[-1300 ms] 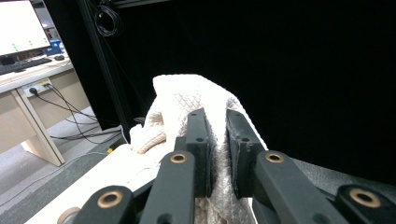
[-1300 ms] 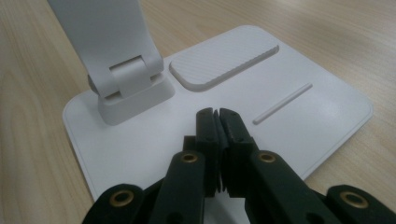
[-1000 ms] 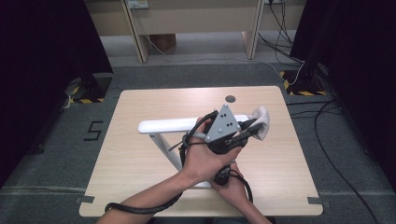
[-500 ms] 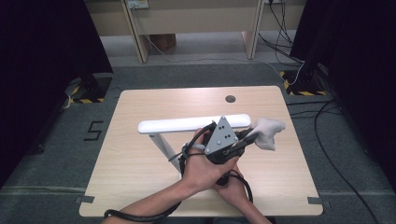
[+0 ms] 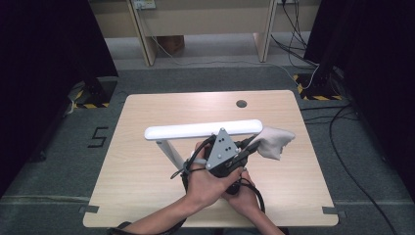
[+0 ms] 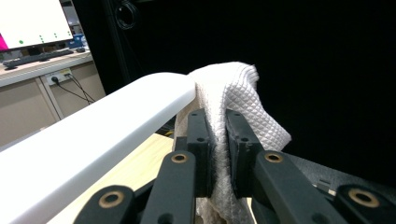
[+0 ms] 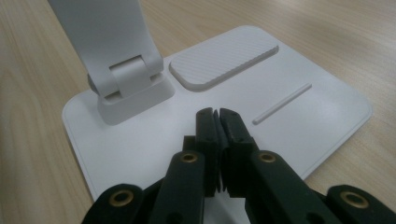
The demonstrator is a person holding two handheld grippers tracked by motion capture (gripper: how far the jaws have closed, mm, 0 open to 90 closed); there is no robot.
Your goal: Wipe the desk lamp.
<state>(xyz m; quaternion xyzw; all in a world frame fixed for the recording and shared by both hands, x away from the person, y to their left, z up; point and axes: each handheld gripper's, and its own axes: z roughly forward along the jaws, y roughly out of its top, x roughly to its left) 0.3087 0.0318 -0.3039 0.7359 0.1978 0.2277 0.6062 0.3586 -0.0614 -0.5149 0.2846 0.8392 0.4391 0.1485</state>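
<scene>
High view: left gripper [image 5: 247, 148] holds a white cloth [image 5: 274, 141] at the right end of the lamp bar [image 5: 203, 129]
Left gripper view: jaws pinch the cloth beside the bar
Right gripper view: right gripper [image 7: 217, 114], jaws together and empty, on the lamp base [image 7: 299, 116]

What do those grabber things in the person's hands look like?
Each tool has two black jaws on black link arms joined by brass-coloured rivets, as on the left tool and the right tool. From above, one tool carries a grey three-cornered plate dotted with small holes, and a black cable loops away from it. The forearms show no sleeves.
</scene>
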